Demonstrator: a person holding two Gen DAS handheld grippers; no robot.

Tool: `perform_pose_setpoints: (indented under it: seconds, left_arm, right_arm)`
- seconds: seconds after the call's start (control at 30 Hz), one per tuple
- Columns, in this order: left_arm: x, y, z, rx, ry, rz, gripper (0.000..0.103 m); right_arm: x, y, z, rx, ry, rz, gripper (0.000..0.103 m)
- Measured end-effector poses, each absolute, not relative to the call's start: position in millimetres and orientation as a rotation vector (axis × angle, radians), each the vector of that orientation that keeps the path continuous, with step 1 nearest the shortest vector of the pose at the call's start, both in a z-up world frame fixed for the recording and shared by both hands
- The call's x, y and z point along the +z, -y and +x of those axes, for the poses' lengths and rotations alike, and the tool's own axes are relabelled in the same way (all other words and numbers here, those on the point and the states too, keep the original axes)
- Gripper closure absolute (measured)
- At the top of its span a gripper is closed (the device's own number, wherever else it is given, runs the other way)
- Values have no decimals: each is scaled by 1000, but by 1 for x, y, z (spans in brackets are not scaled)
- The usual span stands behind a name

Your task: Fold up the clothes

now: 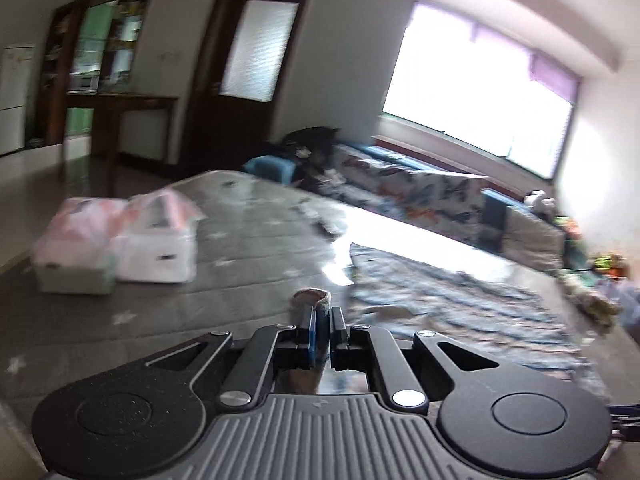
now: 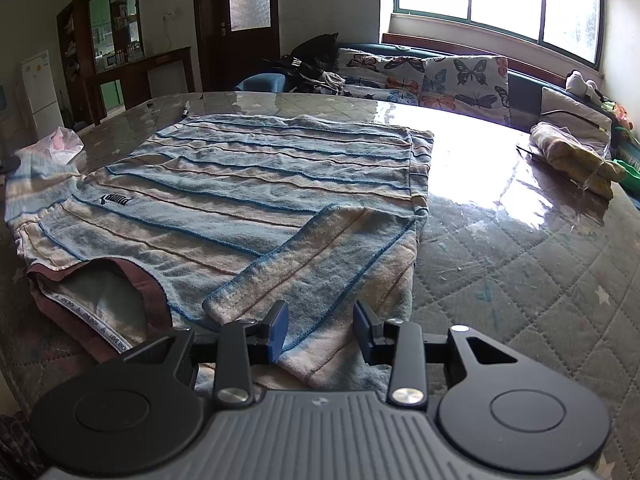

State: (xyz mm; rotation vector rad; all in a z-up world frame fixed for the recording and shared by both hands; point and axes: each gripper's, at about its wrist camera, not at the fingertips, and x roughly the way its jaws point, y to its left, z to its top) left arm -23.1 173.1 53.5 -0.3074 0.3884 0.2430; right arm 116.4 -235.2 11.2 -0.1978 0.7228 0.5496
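In the blurred left wrist view, the left gripper [image 1: 320, 320] has its jaws clamped tight on a fold of striped cloth [image 1: 314, 300] at 6 o'clock; the rest of the striped shirt [image 1: 440, 296] spreads toward 3 o'clock on the quilted table [image 1: 248, 240], white boxes [image 1: 156, 248] at 9 o'clock. In the right wrist view, the right gripper [image 2: 320, 332] stands partly open at 6 o'clock, its fingers astride the folded-in sleeve [image 2: 304, 256], pads not pressing, with the shirt body toward 11 o'clock.
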Motion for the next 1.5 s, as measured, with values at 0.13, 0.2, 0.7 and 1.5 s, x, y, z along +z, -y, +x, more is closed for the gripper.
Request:
perform_pose_setpoints:
  seconds: [0.13, 0.2, 0.7, 1.5]
  left_arm:
    - [58, -147, -14, 112, -385, -271, 96]
    - [57, -133, -7, 55, -402, -251, 96]
    - [36, -104, 11, -105, -543, -156, 65]
    - [3, -116, 71, -65, -656, 35, 81]
  right_arm:
    - [11, 236, 116, 549, -723, -194, 67]
    - [11, 236, 116, 548, -721, -193, 67]
    - [11, 236, 116, 549, -720, -187, 60]
    - [11, 232, 121, 546, -729, -182, 54]
